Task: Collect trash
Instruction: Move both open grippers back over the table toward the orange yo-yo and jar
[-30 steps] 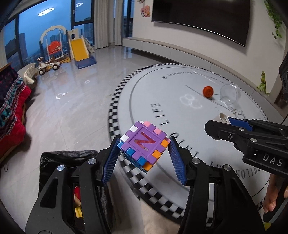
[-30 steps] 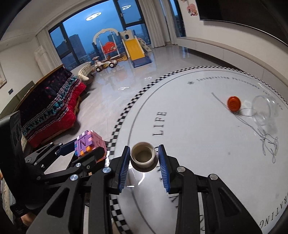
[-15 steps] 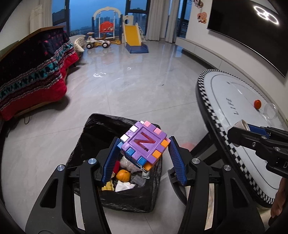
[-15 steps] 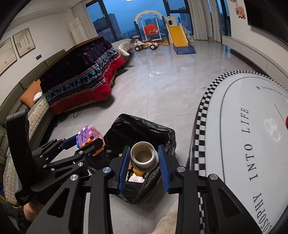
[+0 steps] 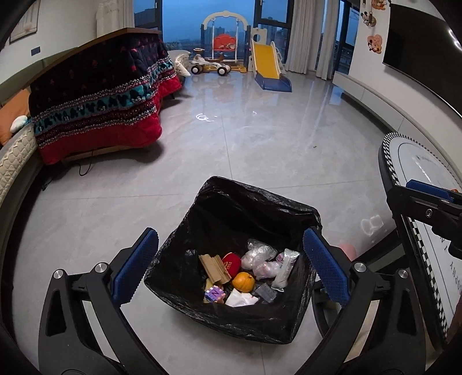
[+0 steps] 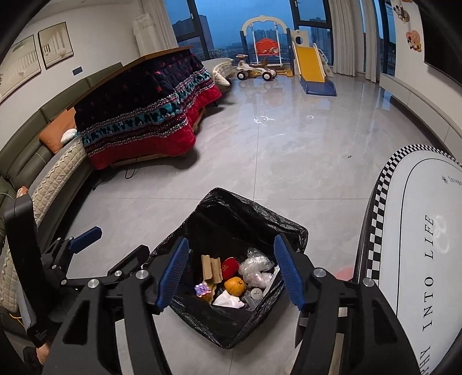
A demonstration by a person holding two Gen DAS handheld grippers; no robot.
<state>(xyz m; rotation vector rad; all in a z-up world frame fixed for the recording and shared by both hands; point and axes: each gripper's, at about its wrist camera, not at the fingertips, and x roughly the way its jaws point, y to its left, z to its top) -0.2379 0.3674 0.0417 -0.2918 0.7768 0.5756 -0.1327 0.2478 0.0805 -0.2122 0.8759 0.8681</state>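
Both claws gaped wide and held nothing. The left claw [image 5: 229, 266] and right claw [image 6: 231, 271] hung above the trash bag [image 5: 231, 207]. The purple cube [image 5: 214, 294] lay inside at 6 o'clock.

Even, cool indoor light, moderately bright; dusk-blue sky through the windows [image 5: 184, 17]. Ceiling-light glare on the glossy floor [image 5: 205, 116] and on the table top [image 6: 441, 236]. Soft shadow under the blanket-draped table [image 6: 150, 115]. Strong fisheye curving and black vignette at corners in both views. Mostly sharp; the trash bag [image 5: 231, 207] interior is dark, with low detail.
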